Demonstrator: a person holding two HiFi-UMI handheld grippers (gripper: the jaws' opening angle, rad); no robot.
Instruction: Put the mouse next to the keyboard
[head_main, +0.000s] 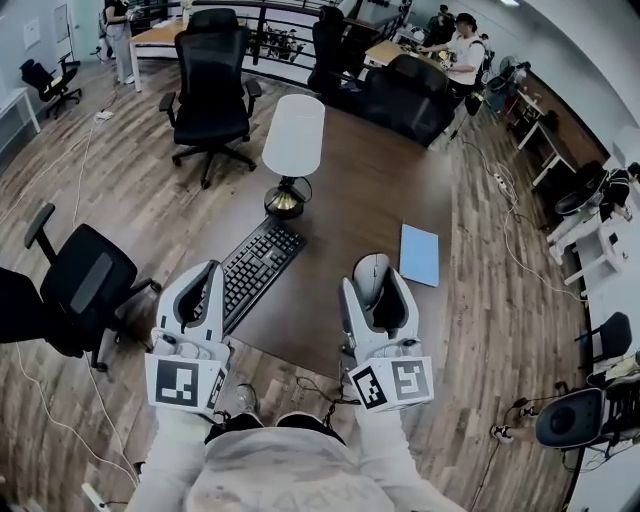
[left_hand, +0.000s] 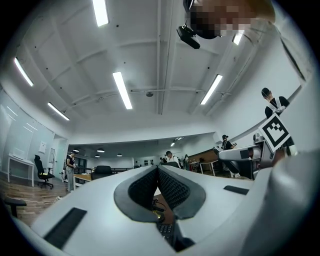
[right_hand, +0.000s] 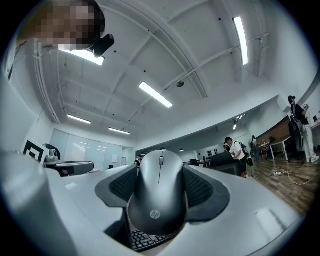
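Observation:
A dark grey mouse (head_main: 370, 276) (right_hand: 159, 200) is pinched between the pads of my right gripper (head_main: 372, 266) (right_hand: 160, 172), held above the brown table's (head_main: 372, 190) near edge, pointing away from me. A black keyboard (head_main: 256, 268) lies slanted on the table to the mouse's left; a strip of its keys (right_hand: 142, 239) shows under the mouse. My left gripper (head_main: 210, 272) (left_hand: 158, 170) hovers over the keyboard's near left end, its pads meeting with nothing between them. Some keys (left_hand: 165, 230) show below its jaws.
A white-shaded lamp (head_main: 293, 150) stands on the table just beyond the keyboard. A blue notebook (head_main: 420, 254) lies right of the mouse. Black office chairs (head_main: 212, 85) (head_main: 85, 285) stand at the table's far and left sides. Cables (head_main: 320, 385) trail on the wooden floor by my feet.

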